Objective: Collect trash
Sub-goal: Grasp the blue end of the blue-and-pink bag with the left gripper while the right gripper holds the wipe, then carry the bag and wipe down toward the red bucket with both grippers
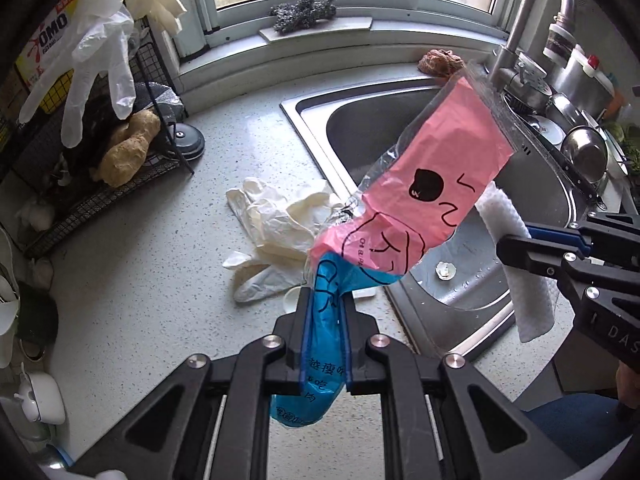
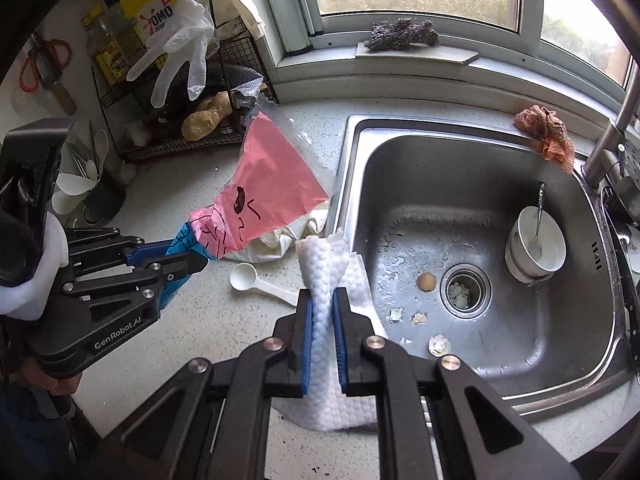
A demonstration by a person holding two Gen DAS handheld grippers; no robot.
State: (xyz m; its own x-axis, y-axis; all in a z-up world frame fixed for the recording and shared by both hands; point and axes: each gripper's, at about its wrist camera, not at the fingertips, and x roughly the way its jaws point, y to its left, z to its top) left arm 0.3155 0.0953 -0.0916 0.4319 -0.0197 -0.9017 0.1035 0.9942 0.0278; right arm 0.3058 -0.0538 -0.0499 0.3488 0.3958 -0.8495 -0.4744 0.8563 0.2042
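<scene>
The left gripper (image 1: 325, 312) is clamped tight on the blue end of a pink and blue plastic wrapper (image 1: 424, 176), which sticks up from the jaws toward one o'clock and hangs in the air above the counter (image 1: 160, 280) and the near edge of the sink (image 2: 480, 208). The right gripper (image 2: 323, 312) is closed hard on a crumpled white paper towel (image 2: 320, 272), its blue pads pinching the middle fold while the loose end droops below the jaws. In the right wrist view the wrapper shows at ten o'clock of the towel, held up off the speckled counter. On the counter under the wrapper lies a heap of cream rubber gloves (image 1: 276, 224), and just beside them, at nine o'clock of the towel, a white plastic scoop (image 2: 250, 278). In the sink basin, bits of eggshell (image 2: 439, 345) lie scattered near the drain (image 2: 465, 290), and a white bowl (image 2: 536, 248) with a spoon in it stands at three o'clock of the drain. A wire rack (image 2: 180, 128) stands at the back of the counter with a clear glove (image 2: 180, 52) hanging over it
</scene>
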